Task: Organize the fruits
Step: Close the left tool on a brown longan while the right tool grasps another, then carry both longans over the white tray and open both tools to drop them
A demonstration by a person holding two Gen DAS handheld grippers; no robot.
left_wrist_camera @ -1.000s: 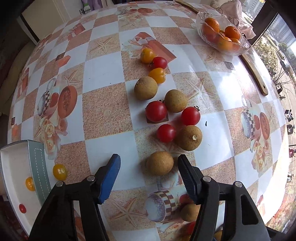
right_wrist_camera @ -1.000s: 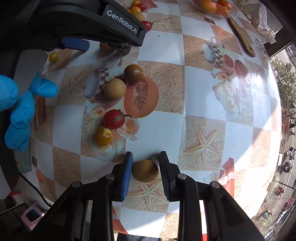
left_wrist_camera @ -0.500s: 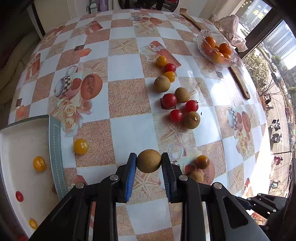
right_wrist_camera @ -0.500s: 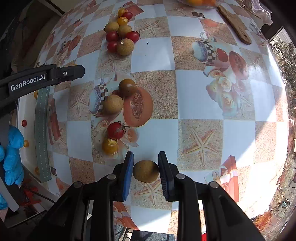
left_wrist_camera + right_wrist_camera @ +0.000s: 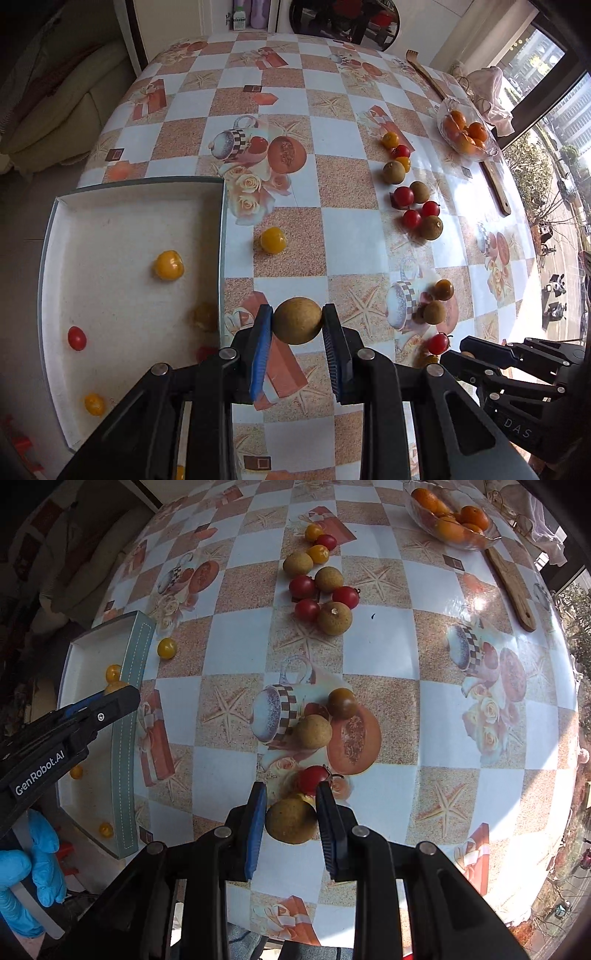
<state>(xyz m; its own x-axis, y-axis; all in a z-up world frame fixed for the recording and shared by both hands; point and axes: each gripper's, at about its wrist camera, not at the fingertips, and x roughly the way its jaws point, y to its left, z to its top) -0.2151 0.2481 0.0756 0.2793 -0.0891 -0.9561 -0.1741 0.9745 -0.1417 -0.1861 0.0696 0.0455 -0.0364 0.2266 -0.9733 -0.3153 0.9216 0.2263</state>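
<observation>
I see the table (image 5: 280, 92) first, covered in a checkered cloth printed with starfish, cups and roses. At its near left edge sits the white tray (image 5: 110, 206), with two yellow tomatoes, a red one and a few blurred fruits scattered on its floor. By the window stands the glass bowl (image 5: 491, 149) of oranges, with a long wooden stick (image 5: 495, 177) lying just beside it. Mid-table lies a cluster of red cherry tomatoes and brown longans (image 5: 325, 587), well apart from the tray; one loose yellow tomato (image 5: 273, 240) rests just outside the tray wall. My left gripper (image 5: 297, 325) is clamped on a brown longan (image 5: 297, 320), both blue pads pressing its sides, held above the cloth just right of the tray wall. My right gripper (image 5: 291, 818) likewise pinches a second longan (image 5: 291, 821), held over the cloth with a red tomato (image 5: 312, 780) just beyond its tips. A blue-gloved hand (image 5: 26, 882) grips the left tool's handle.
</observation>
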